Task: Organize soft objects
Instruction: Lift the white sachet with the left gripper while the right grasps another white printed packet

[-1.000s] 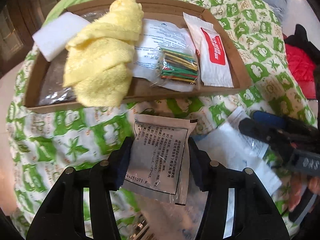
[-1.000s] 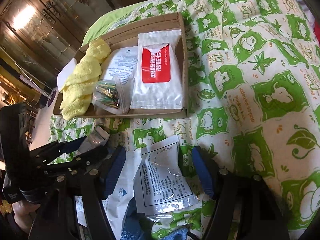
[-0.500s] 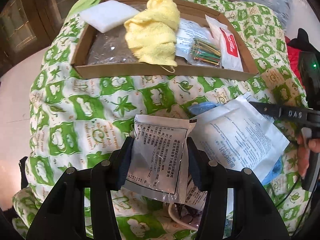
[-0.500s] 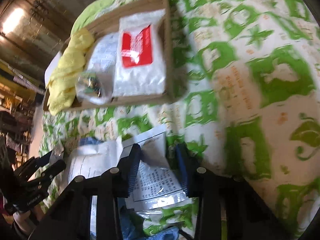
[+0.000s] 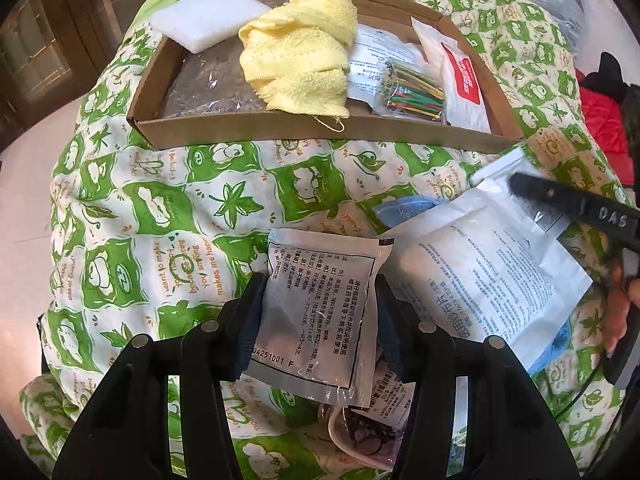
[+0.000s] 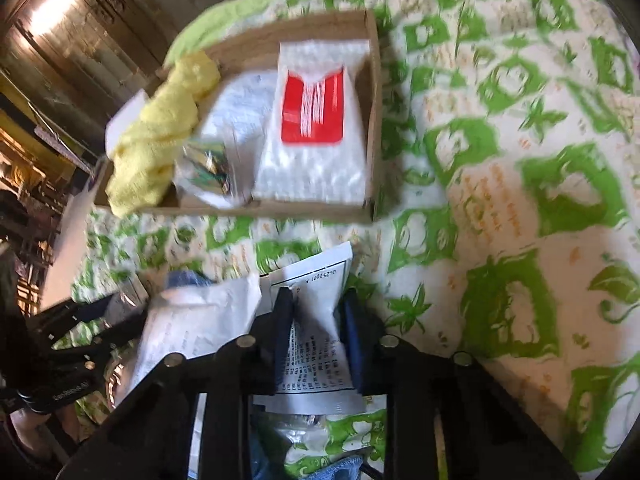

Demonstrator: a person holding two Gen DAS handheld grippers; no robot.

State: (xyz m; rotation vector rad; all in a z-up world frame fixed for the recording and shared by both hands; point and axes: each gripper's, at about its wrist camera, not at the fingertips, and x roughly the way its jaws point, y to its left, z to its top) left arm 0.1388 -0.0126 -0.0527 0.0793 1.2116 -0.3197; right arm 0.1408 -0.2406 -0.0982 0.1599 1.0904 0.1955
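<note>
Left gripper [image 5: 316,316]: fingers [image 5: 250,320] set moderately apart, closed against both side edges of a silver foil sachet [image 5: 320,312] printed with black text, which stands lifted between the pads on the near side of the cardboard tray [image 5: 320,136].

Right gripper [image 6: 316,344]: fingers [image 6: 282,340] drawn narrow, pinching a second printed sachet [image 6: 316,320] so that it buckles between them; the view is blurred, yet contact on both sides shows.

Cardboard tray: sits on a green-and-white patterned quilt [image 5: 160,208], at its far side as seen from both grippers.

In the tray, left end: a white foam block [image 5: 208,20] propped on the far-left corner, over a clear bag of dark granules [image 5: 208,88].

In the tray, middle: a crumpled yellow towel [image 5: 300,60], a loose thread hanging over the near wall.

In the tray, right of the towel: a white printed packet [image 5: 376,56], with a clear bag of coloured sticks [image 5: 412,94] lying on it.

In the tray, right end: a white pouch with a red label [image 5: 460,84], against the right wall.

Near side of the tray, on the quilt: a large white printed bag [image 5: 492,280] just beside the left gripper's sachet, resting on a blue cloth [image 5: 408,206]; the right gripper's black finger crosses its far corner.

Below the left gripper: a bowl of dark items [image 5: 368,436], partly hidden.
</note>
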